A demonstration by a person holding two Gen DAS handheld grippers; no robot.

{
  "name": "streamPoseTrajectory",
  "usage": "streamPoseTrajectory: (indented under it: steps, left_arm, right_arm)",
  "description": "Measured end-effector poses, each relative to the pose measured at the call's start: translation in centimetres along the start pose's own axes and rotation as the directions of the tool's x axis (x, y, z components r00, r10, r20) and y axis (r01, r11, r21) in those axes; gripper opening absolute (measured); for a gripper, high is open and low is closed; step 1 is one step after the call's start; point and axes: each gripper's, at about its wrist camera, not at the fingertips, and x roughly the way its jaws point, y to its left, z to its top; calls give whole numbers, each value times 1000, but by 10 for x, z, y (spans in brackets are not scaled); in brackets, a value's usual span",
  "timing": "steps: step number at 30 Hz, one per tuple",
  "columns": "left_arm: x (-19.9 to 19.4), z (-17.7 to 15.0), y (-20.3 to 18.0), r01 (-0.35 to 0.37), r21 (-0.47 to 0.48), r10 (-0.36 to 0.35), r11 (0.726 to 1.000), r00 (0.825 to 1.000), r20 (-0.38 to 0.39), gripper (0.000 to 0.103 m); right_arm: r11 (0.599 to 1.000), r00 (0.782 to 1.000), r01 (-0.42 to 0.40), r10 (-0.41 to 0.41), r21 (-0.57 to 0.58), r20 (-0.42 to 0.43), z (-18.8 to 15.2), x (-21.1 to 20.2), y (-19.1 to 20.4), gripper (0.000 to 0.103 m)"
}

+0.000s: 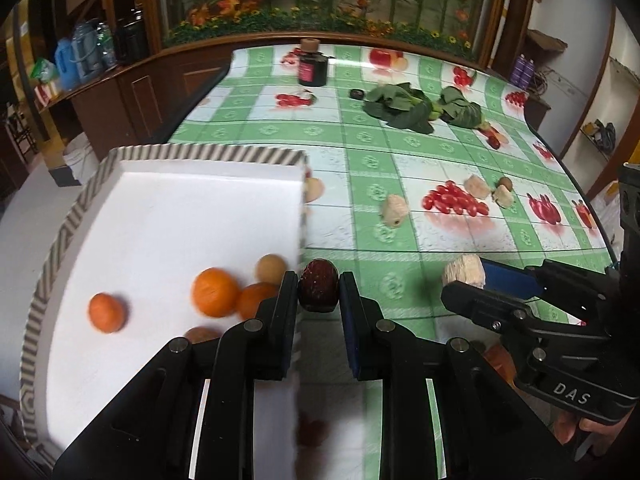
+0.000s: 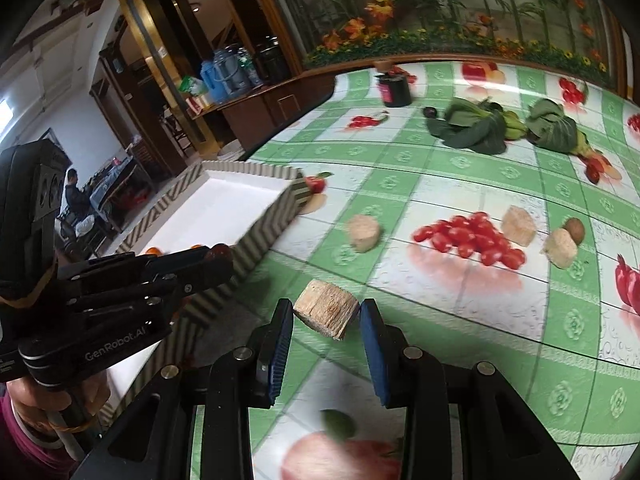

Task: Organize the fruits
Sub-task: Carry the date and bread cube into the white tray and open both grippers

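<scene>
Fruit sorting, mid-carry. Left gripper (image 1: 319, 292) clamped on a dark red date (image 1: 318, 291), held right at the near edge of the white tray (image 1: 72, 216); oranges (image 1: 215, 292) already lying inside. Right gripper (image 2: 326, 316) clamped on a pale cut chunk (image 2: 326, 314), held above the tablecloth (image 2: 460, 320), just beside the tray's striped wall. Step in hand looks like delivery. Next: carry the date over the rim, then part the jaws. More chunks (image 2: 363, 233) wait on the cloth.
</scene>
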Motion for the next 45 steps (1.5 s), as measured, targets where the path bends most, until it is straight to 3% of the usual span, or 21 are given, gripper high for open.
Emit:
streamPoseTrajectory:
  steps: [26, 45]
  left_arm:
    - [-45, -45, 108, -126, -172, 131, 977, 991, 20, 20]
    - [-27, -67, 130, -136, -214, 132, 967, 991, -33, 20]
  right_arm:
    - [977, 994, -99, 90, -189, -57, -11, 23, 118, 33]
    - [950, 981, -141, 96, -279, -168, -21, 70, 163, 34]
